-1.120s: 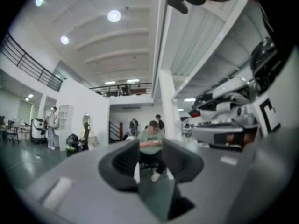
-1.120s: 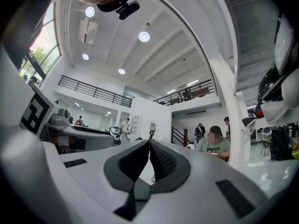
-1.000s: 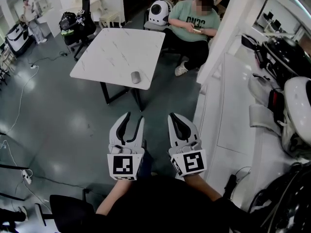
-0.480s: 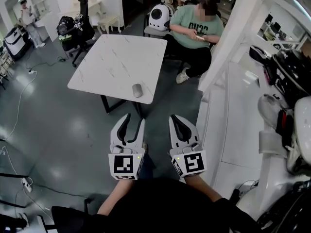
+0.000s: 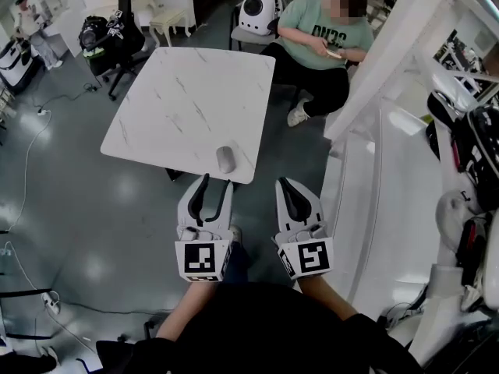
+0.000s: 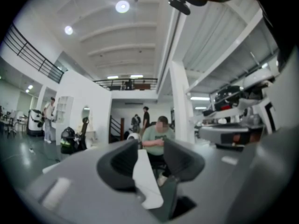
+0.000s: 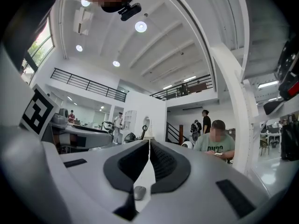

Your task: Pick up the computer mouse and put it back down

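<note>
Likely light, rigid and slick, the mouse [image 5: 226,159] suits a grip across its flanks. Left tongs [image 5: 216,183] spread; right tongs [image 5: 283,184] pressed together.

Head camera sat high and faced steeply down on the table [image 5: 171,107], with the left gripper [image 5: 217,182] and right gripper [image 5: 285,184] low in frame. Each gripper camera rode close behind its jaws and faced level across the tabletop. All three views shared the table and the seated person [image 5: 323,37]; the head and right gripper views shared the mouse [image 5: 226,159].
</note>
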Demonstrator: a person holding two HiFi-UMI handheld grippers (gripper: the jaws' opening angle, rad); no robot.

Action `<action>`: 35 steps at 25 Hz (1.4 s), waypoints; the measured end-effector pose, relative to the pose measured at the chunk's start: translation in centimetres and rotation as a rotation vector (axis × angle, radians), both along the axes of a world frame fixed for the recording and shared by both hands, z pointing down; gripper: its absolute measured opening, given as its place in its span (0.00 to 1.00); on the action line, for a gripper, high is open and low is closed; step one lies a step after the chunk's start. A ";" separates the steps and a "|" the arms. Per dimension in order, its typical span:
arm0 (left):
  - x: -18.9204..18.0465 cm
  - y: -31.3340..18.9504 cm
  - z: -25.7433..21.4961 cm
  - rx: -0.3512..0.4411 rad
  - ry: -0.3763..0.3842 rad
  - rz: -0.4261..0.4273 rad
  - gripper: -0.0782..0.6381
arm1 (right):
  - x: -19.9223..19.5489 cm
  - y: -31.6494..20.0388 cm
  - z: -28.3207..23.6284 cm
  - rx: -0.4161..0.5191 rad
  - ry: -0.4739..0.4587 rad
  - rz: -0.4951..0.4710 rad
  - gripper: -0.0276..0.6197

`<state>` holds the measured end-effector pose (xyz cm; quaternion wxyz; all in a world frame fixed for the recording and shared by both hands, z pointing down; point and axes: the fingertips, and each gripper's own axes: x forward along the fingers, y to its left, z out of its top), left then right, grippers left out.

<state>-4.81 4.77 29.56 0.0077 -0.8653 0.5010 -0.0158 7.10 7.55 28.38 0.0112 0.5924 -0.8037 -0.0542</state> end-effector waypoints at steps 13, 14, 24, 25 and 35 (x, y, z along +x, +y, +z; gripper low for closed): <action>0.2 -12.4 3.1 -0.047 0.040 0.012 0.36 | -0.2 -12.3 3.7 -0.036 0.008 0.026 0.08; 0.1 -13.1 3.4 -0.052 0.042 0.012 0.36 | -0.4 -13.1 4.0 -0.039 0.010 0.023 0.07; 0.3 -17.1 7.0 -0.117 0.050 -0.016 0.36 | -1.4 -17.5 6.4 -0.088 0.016 -0.007 0.08; 0.3 -17.3 7.5 -0.128 0.046 -0.021 0.36 | -1.4 -17.8 6.7 -0.096 0.018 -0.012 0.08; 0.7 -18.9 11.5 -0.198 0.003 -0.092 0.36 | -1.5 -20.5 10.2 -0.156 0.043 -0.097 0.08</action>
